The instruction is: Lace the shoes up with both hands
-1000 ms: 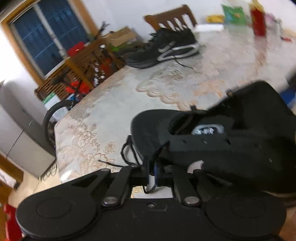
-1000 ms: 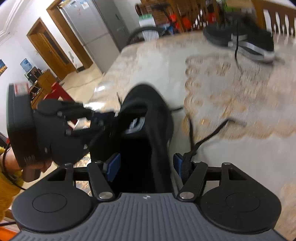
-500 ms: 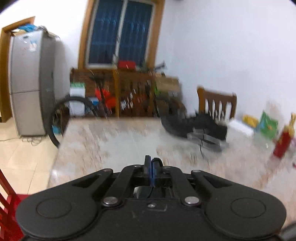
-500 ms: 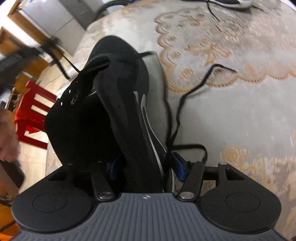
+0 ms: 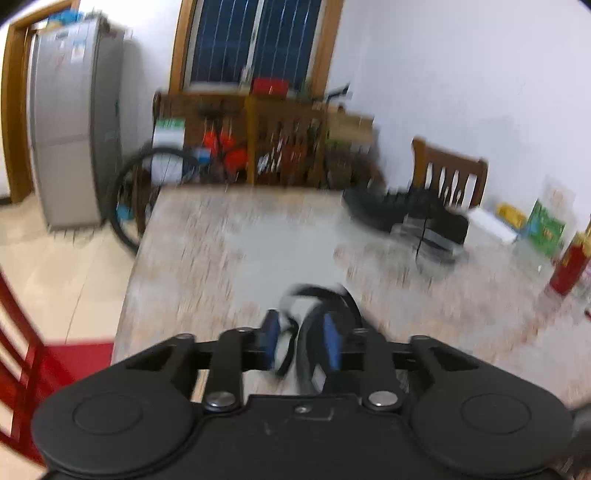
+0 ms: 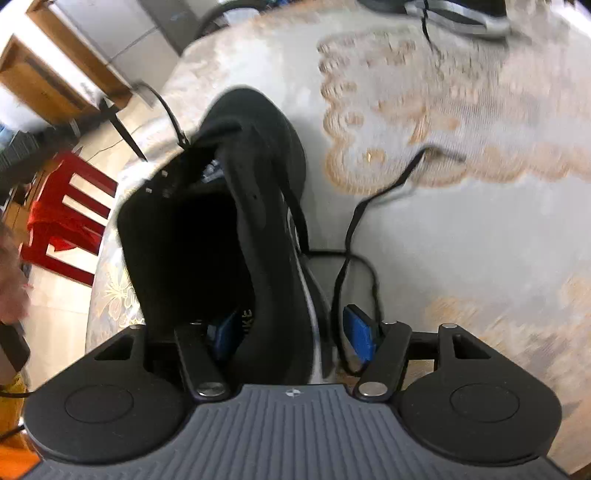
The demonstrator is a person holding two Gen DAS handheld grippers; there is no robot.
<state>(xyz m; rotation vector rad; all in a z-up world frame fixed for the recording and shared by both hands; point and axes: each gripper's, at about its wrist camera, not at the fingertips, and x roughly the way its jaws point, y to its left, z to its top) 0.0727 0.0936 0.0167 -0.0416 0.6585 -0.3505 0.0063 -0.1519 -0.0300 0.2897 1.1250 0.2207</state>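
In the right wrist view a black shoe point(image 6: 240, 206) stands on the table, heel toward me. My right gripper point(image 6: 291, 336) is shut on its heel and side wall, one blue pad inside and one outside. A black lace point(image 6: 388, 188) trails right over the cloth; another lace end point(image 6: 166, 107) hangs off the shoe's left side. In the left wrist view my left gripper point(image 5: 301, 341) is open above the table, with a blurred loop of black lace point(image 5: 314, 295) between and beyond its blue pads; whether it touches them I cannot tell.
A second black shoe point(image 5: 410, 218) lies at the table's far side, also in the right wrist view point(image 6: 454, 14). A wooden chair point(image 5: 448, 173), packets and a red bottle point(image 5: 569, 266) stand at the right. A red stool point(image 6: 70, 218), bicycle wheel point(image 5: 129, 199) and fridge point(image 5: 70, 122) are off the left edge.
My left gripper, shut on the lace a second ago, lifted away from the shoe and has now opened. My right gripper still holds the shoe, which has tilted a little.
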